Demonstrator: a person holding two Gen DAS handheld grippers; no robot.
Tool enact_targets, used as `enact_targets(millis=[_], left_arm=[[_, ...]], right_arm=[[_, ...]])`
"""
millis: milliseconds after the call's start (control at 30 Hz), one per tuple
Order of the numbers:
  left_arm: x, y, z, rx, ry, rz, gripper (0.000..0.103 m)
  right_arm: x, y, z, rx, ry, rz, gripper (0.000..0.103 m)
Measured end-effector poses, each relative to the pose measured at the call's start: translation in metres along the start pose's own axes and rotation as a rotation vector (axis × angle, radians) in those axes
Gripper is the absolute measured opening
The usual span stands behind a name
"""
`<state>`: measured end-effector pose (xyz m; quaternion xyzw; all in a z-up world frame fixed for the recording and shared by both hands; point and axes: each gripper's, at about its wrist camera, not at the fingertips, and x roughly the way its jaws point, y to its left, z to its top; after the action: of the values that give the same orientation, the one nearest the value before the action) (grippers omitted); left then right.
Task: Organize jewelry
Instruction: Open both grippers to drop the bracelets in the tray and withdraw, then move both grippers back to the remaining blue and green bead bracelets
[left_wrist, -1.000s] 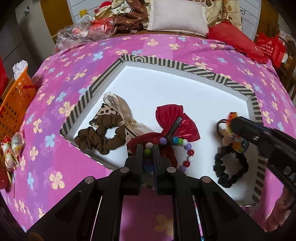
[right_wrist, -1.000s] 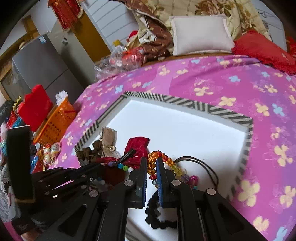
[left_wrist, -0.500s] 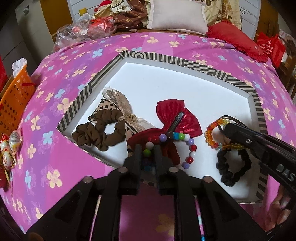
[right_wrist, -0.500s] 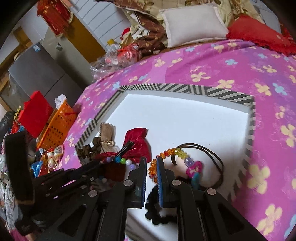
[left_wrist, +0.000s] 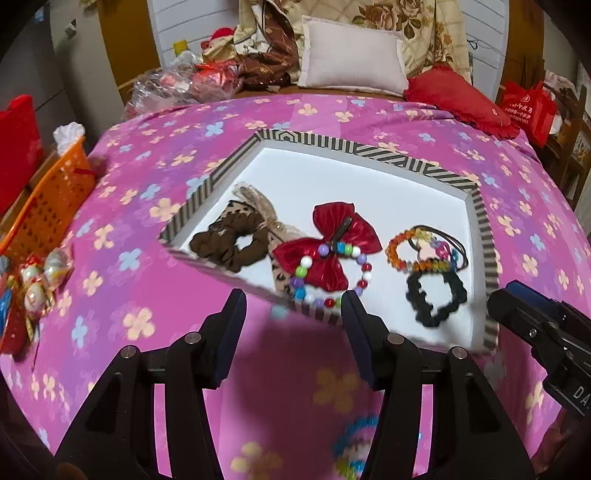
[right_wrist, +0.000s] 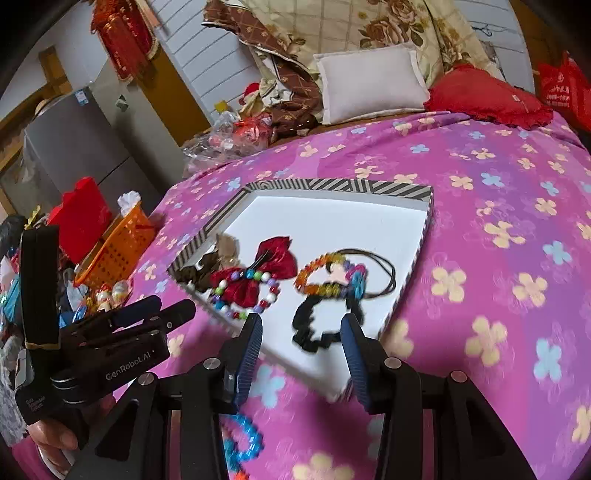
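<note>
Jewelry in the left wrist view sits at the near end of the striped tray: the multicolour bead bracelet lies over the red bow, light, loose and rolly, best pinched across the strand at its near edge; left gripper jaws have just been opening, nothing between them. Right wrist view: orange bead bracelet and soft, squashy black scrunchie lie touching in the same tray; right gripper jaws have just been opening too, empty, so grab the scrunchie anywhere on its ring.

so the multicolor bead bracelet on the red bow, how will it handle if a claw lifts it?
The multicolor bead bracelet is probably floppy: loose round beads on a string, draped over the red bow. Likely light. Smooth beads may slip, and it hangs over the tray edge, so a nudge could drop it.
</note>
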<state>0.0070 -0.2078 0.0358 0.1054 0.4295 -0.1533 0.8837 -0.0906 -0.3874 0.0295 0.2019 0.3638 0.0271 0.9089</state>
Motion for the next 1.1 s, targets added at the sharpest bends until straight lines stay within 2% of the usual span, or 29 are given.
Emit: enact_targets(millis=[233, 600, 1100], left_arm=[[-0.029, 0.006, -0.032, -0.002, -0.039, 0.024, 0.053], [-0.066, 0.017, -0.073, -0.044, -0.062, 0.030, 0.053], [-0.086, 0.017, -0.098, -0.061, -0.072, 0.022, 0.053]], right_arm=[[-0.021, 0.022, -0.026, -0.051, -0.015, -0.053, 0.043], [-0.049, 0.051, -0.056, -0.088, -0.023, -0.058, 0.043], [-0.069, 0.064, -0.072, -0.097, -0.035, -0.051, 0.049]])
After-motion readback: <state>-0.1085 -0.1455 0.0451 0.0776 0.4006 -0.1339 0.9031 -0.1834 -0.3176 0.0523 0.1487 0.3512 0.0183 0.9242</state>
